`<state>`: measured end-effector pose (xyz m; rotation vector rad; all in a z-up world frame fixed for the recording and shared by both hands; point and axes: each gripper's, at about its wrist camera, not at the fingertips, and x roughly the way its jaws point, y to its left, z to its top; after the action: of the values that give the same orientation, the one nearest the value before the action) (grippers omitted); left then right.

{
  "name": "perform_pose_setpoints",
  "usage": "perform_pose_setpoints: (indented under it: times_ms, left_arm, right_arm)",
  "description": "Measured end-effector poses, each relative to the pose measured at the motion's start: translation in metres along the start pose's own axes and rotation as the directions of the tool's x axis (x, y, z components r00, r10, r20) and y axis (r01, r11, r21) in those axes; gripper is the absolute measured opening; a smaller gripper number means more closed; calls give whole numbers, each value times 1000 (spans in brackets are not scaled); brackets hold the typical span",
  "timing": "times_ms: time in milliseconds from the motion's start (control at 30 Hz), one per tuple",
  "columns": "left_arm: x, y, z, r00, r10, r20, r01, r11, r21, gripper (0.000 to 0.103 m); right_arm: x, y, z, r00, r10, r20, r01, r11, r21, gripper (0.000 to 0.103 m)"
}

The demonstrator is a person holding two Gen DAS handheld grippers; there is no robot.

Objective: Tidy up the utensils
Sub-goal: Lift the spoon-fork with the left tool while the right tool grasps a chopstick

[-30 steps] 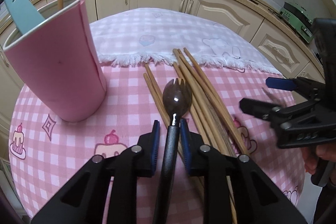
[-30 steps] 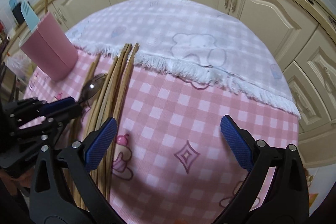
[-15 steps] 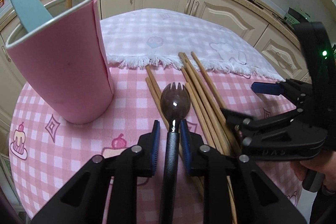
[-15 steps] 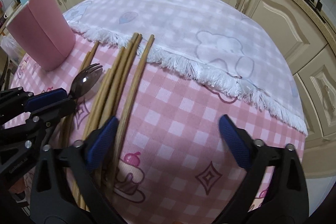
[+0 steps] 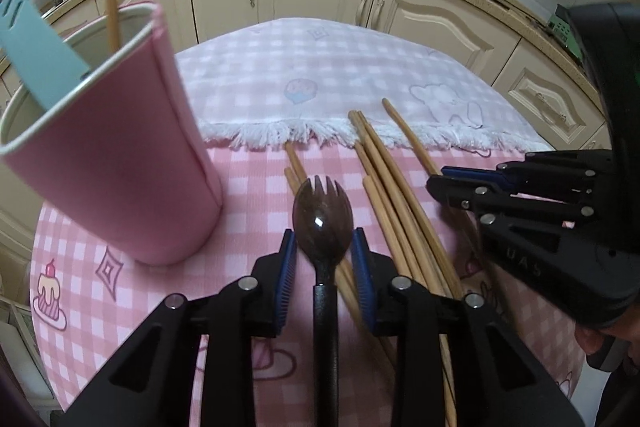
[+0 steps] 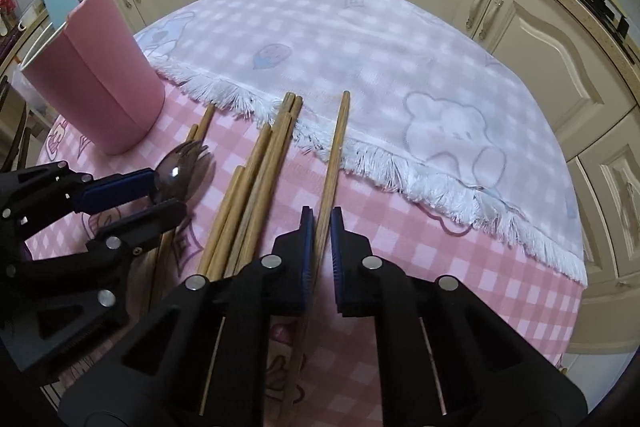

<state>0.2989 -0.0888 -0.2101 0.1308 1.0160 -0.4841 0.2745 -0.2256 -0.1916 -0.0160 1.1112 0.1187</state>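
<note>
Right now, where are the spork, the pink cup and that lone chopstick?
spork (image 5: 322, 217): left wrist view, on its bowl.
pink cup (image 6: 96, 87): right wrist view, on its side wall.
lone chopstick (image 6: 337, 147): right wrist view, mid-shaft.

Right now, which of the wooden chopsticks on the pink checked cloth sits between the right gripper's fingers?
The lone wooden chopstick lying apart on the right of the bundled chopsticks; the right gripper has nearly closed around it, its tip resting on the white fringed cloth.

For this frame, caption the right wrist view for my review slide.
Right gripper closing around one chopstick beside the bundle.
</note>
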Motion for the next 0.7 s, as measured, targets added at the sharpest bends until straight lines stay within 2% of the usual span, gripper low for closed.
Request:
perform_pose_setpoints:
  times_ms: [100,267,433,533,700]
  left_arm:
    - [-7,4,-4,1000,-5,17,6,1000,-16,27]
    - [-30,7,-11,996,-18,89,21,999,-32,27]
    - [-58,9,-18,981,-27,193,38,998,-51,27]
    - [-74,10,-21,964,-35,262,50,997,-53,27]
    - [-97,7,-25,937,-43,347,65,997,-50,26]
  right_arm:
    - [-6,-7,-7,1000,28,13,-28,999,27,7]
    - [-19,-22,-18,992,104,66,-108,991,75,6]
    - [-45,-28,-28,974,165,157,-181,979,98,6]
    - [-61,-32,-29,954,204,218,-230,968,101,6]
    - [-90,-34,-29,904,262,339,-311,946,98,6]
